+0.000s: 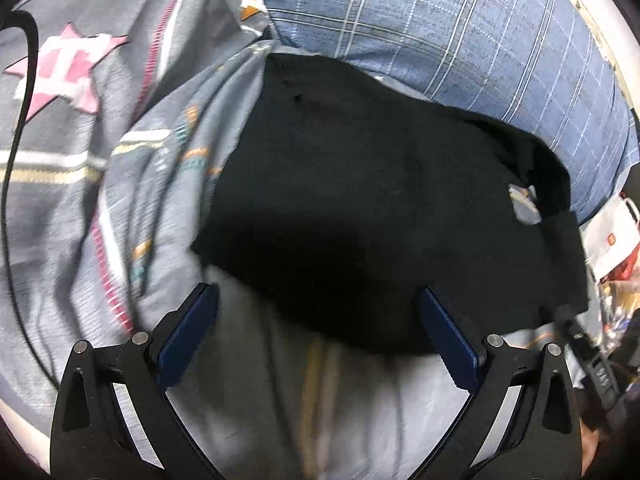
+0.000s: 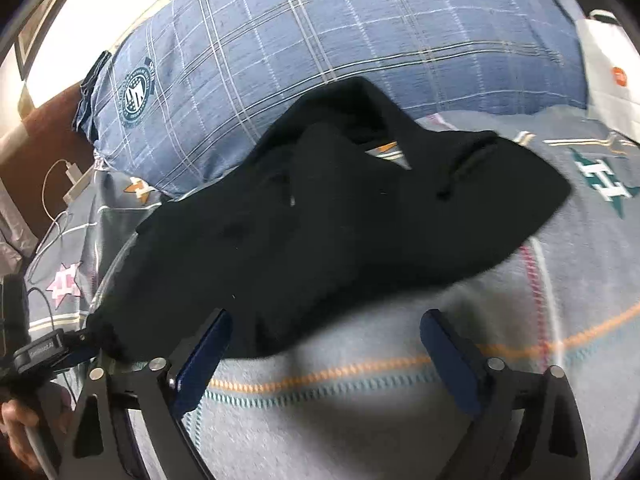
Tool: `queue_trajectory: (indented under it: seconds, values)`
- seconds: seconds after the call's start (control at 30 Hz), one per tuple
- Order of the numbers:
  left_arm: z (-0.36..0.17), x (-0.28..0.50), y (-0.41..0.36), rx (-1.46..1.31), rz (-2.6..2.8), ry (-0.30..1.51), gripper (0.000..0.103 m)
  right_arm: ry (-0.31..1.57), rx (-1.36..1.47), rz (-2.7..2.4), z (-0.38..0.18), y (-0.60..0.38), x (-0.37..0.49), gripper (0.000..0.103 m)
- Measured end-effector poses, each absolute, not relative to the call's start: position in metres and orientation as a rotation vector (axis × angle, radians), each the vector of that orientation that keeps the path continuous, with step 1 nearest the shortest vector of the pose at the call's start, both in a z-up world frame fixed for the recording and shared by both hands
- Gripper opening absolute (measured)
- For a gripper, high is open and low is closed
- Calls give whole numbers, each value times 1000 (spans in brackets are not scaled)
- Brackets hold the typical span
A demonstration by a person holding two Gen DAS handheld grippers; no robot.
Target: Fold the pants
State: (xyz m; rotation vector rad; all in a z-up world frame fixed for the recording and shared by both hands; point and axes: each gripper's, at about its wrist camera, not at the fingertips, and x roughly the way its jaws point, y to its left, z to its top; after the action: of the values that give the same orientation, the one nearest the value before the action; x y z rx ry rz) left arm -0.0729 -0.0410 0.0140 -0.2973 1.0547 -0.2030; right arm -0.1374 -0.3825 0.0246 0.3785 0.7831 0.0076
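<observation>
Black pants [image 1: 360, 208] lie in a bunched heap on a grey patterned bedspread [image 1: 100, 200], their far edge against a blue plaid pillow [image 1: 460, 40]. In the right wrist view the pants [image 2: 320, 232] stretch from lower left to upper right, with folds and a gap showing the bedspread [image 2: 400, 380]. My left gripper [image 1: 316, 300] is open, its blue-padded fingers just short of the pants' near edge. My right gripper [image 2: 326, 324] is open, its left finger [image 2: 204, 356] at the pants' near edge. The left gripper [image 2: 80, 344] shows at the pants' lower left corner.
The plaid pillow [image 2: 320, 40] fills the back. A black cable [image 1: 16, 160] runs over the bedspread at left. A white charger and cable [image 2: 72, 176] lie by the headboard. A white bag [image 2: 608, 72] sits at right, also in the left wrist view [image 1: 612, 236].
</observation>
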Motion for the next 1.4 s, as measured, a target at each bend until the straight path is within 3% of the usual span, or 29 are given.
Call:
queue_trajectory:
  seconds: [0.13,0.17,0.2,0.23,0.27,0.33,0.4,0.67,0.87,0.97,1.03,1.07,1.23,1.4]
  values:
    - [14,-60,-52,-312,-234,1038,101,768,385,50,21,-377,-117,84]
    - [14,-57,-53,-315,-239,1031,96,769,380,56,20,-375,-112,79]
    - [15,-56,-55,-314,-241,1025,90,769,373,64,21,-373,-108,64]
    - [17,-55,-56,-307,-249,1015,69,772,367,74,20,-371,-104,42]
    - [18,-53,-57,-293,-260,1016,43,783,366,82,19,-369,-100,33]
    - [20,-50,-58,-272,-310,1034,26,799,364,86,19,-364,-95,16]
    - [29,-52,-53,-266,-336,1013,22,811,357,102,23,-357,-95,12]
    - [76,-58,-22,-184,-359,910,18,800,357,218,53,-326,-115,11]
    - [38,-52,4,-177,-253,1010,17,936,318,251,32,-299,-109,13]
    - [22,-59,-6,-97,-223,1014,17,985,383,267,19,-310,-114,21]
    - [23,-60,-8,-93,-224,1003,17,954,412,225,26,-331,-133,45]
    - [24,-60,-8,-102,-224,1003,17,928,422,192,30,-347,-146,47]
    - [19,-58,-6,-113,-219,1020,17,846,501,-62,39,-428,-187,47]
    - [17,-60,-10,-108,-210,1020,17,831,536,-267,28,-490,-171,48]
